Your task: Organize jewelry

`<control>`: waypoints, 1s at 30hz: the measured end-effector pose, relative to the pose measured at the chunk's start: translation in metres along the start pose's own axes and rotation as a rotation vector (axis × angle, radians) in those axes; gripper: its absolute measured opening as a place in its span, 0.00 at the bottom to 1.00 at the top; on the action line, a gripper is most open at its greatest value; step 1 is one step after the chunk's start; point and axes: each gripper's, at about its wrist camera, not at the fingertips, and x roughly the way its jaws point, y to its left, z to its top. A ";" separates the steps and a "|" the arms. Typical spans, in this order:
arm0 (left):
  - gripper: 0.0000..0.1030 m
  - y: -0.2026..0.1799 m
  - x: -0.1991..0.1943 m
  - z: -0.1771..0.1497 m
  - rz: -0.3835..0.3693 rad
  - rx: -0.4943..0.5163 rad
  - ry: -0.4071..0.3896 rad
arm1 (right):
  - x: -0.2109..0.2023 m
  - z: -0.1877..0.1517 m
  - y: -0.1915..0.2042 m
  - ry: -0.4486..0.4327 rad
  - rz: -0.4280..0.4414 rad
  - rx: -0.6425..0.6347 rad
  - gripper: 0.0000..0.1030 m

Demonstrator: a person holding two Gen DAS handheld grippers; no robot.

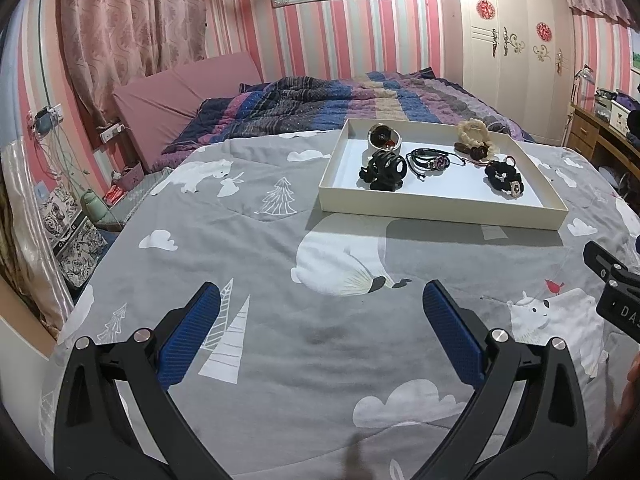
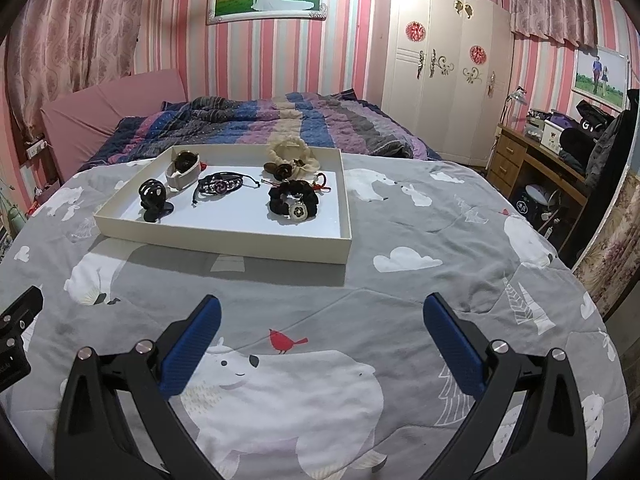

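Observation:
A shallow cream tray [image 1: 440, 202] [image 2: 224, 240] lies on the grey printed bedspread and holds the jewelry. In it are a black claw hair clip [image 1: 384, 170] [image 2: 153, 196], a black cord bracelet with a round charm [image 1: 430, 160] [image 2: 220, 186], a black scrunchie with a flower charm [image 1: 504, 178] [image 2: 294, 202], a cream braided band [image 1: 474, 130] [image 2: 292, 152] and a white bangle [image 1: 385, 138] [image 2: 183, 172]. My left gripper [image 1: 322, 300] hovers open over the bedspread, short of the tray. Open too, my right gripper [image 2: 322, 312] stands in front of the tray's near wall. Nothing is held.
A striped quilt [image 2: 260, 120] is bunched behind the tray, with a pink headboard cushion [image 1: 180, 96] at the left. A white wardrobe [image 2: 444, 60] and a cluttered wooden desk [image 2: 536, 160] stand to the right. The other gripper's black body [image 1: 612, 292] shows at the edge.

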 end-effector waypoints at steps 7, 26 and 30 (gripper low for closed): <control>0.97 0.001 0.002 0.000 0.004 -0.008 0.005 | 0.000 0.001 -0.001 0.001 0.000 0.003 0.98; 0.97 0.001 0.004 0.000 0.017 -0.004 0.006 | 0.001 0.001 -0.001 0.002 0.000 -0.001 0.98; 0.97 0.003 0.005 0.000 0.016 -0.011 0.008 | 0.001 0.001 0.000 0.004 0.002 -0.006 0.98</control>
